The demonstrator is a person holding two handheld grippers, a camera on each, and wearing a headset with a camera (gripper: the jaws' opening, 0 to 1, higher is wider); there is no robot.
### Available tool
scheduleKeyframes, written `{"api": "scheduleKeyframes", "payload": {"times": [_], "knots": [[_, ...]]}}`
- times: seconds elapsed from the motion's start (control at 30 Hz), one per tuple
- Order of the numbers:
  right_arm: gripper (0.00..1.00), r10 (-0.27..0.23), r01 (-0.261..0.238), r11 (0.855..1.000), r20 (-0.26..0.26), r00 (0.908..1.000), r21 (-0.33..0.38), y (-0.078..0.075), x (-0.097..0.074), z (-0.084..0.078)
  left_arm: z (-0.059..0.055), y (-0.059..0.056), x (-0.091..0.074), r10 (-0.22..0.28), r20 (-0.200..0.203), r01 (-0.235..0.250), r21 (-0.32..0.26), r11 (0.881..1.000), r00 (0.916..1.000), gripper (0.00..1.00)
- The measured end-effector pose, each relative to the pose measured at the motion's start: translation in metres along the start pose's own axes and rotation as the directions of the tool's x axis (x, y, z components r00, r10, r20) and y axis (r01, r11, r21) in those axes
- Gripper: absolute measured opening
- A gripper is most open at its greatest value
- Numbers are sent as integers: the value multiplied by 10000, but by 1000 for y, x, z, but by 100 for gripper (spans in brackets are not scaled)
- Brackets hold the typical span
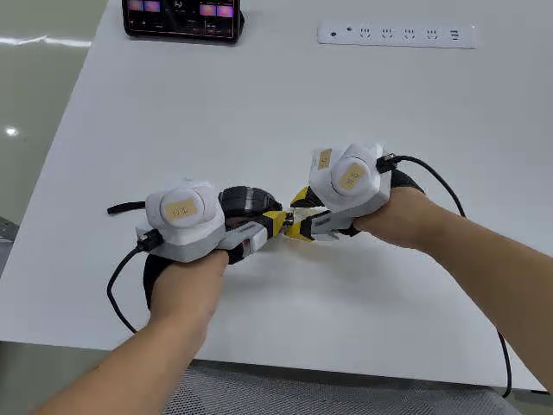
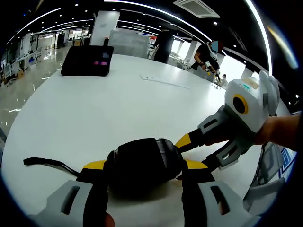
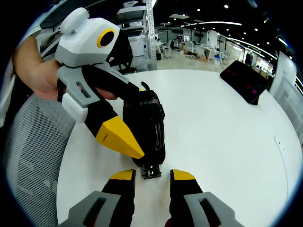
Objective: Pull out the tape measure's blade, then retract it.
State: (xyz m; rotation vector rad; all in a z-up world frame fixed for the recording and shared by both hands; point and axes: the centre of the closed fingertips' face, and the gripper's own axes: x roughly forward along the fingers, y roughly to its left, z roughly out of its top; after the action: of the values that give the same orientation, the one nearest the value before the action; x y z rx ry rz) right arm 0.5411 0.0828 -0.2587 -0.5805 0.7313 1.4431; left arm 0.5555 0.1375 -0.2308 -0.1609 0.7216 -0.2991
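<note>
- My left gripper has its yellow-tipped jaws closed partway onto the black, rounded plastic tape measure, one jaw on each flank. The case fills the gap and rests on the white table.
- My right gripper has its jaws apart and nothing clamped. The small dark blade tip at the case's mouth sits in the gap between them, with clear space on either side.
- From my right jaws the tape measure lies straight ahead at twelve o'clock. Its long axis runs twelve to six, with the mouth at the six o'clock end, facing me. My left gripper reaches it from ten o'clock.
- I judge the right gripper nearer the tip, so the pull falls to it: pinch the tip, then draw back toward six o'clock along that axis while the left holds the case. The blade is not yet drawn out.
- Farther out in the left gripper view, a thin black wrist strap trails from the case toward nine o'clock. A black console with a pink-lit screen stands at eleven o'clock, and a white power strip lies at the table's far edge.
</note>
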Motion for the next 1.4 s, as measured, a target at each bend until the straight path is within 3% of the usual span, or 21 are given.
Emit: {"api": "scheduleKeyframes", "payload": {"times": [0.03,0.4,0.67,0.9,1.0,1.17,1.4], "knots": [[27,19,-19,10000,17,10000,44,0,0,0,0,0,0,-55,-31,56,215,9998,10000,58],[28,-88,85,9998,213,9997,174,4,-8,2,3,-6,-7,-445,4,444,469,9979,9990,62],[33,-364,347,9985,387,9986,428,6,-18,-2,1,-6,-20,-745,-110,753,1285,9888,9972,67],[40,-669,631,9949,469,9967,786,9,-30,-3,-1,-6,-34,-961,-318,1008,2283,9684,9949,75],[42,-818,776,9934,482,9955,844,10,-35,-5,-2,-5,-38,-1005,-405,1073,2378,9654,9941,79],[45,-1041,997,9913,480,9934,865,12,-45,-9,-6,-11,-45,-1364,-638,1493,2974,9430,9886,80],[50,-1210,1146,9869,509,9913,1139,16,-59,-17,-11,-14,-52,-1658,-934,1879,3361,9229,9817,85]]}}
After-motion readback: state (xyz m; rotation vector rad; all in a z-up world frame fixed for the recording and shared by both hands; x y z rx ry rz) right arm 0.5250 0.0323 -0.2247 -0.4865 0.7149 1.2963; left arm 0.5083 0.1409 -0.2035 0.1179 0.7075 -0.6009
